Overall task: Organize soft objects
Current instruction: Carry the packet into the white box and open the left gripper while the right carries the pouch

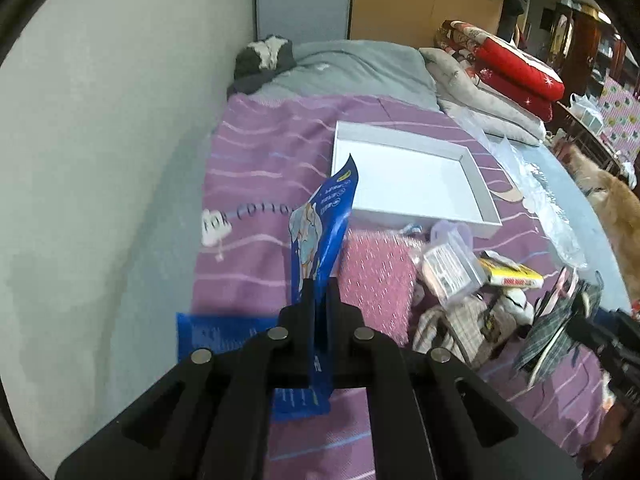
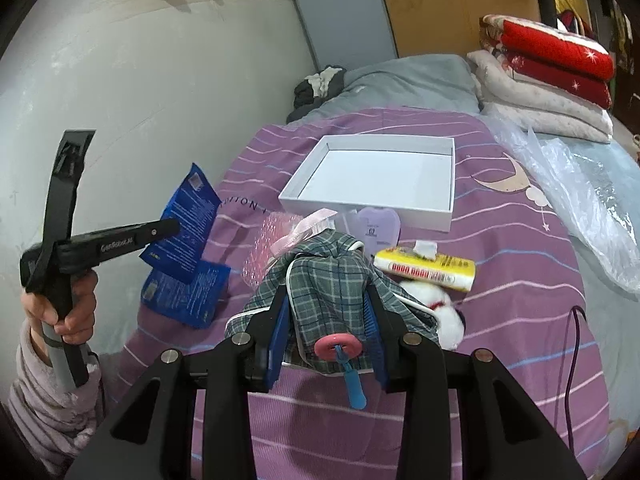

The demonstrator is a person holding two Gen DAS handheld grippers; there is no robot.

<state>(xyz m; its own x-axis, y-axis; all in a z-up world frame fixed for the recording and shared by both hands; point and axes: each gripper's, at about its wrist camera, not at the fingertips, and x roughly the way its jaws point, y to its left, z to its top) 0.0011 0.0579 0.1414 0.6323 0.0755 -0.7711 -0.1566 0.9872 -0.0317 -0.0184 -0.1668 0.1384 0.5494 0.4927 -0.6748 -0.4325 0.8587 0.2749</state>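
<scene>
purple bedding (image 2: pixel 500 264) carries a white box (image 2: pixel 450 216), while the left gripper (image 1: pixel 320 280) pinches a light, floppy blue packet (image 1: pixel 324 216) by its lower edge and the right gripper (image 2: pixel 328 304) clamps a soft plaid cloth (image 2: pixel 320 272) bunched mid-fold.

a bed (image 2: pixel 520 264) is covered by a purple striped sheet, on which a white tray (image 2: pixel 453 184), a yellow packet (image 2: pixel 426 269) and a blue sachet (image 2: pixel 188 294) are laid.
</scene>
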